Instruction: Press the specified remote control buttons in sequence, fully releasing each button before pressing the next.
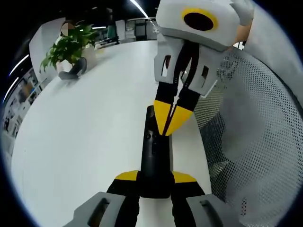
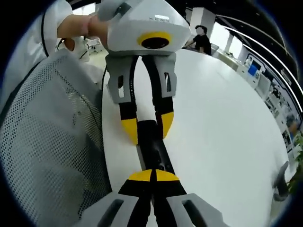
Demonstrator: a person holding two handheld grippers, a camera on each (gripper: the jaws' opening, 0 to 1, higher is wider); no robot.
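The black remote control point(image 1: 154, 161) lies on the white tabletop point(image 1: 85, 123) near its edge, gripped at one end by the left tongs point(image 1: 155, 177). The right tongs point(image 1: 170, 124), clenched tip to tip, press down on its buttons. A potted plant point(image 1: 68, 47) stands far off.

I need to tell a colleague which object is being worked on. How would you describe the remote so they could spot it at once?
Start at the big white table and go to its edge beside the grey mesh chair back. There the remote lies lengthwise, clamped at one end by the left gripper, with the right gripper shut tip-down on its face. It is the slim black bar between yellow-tipped jaws.
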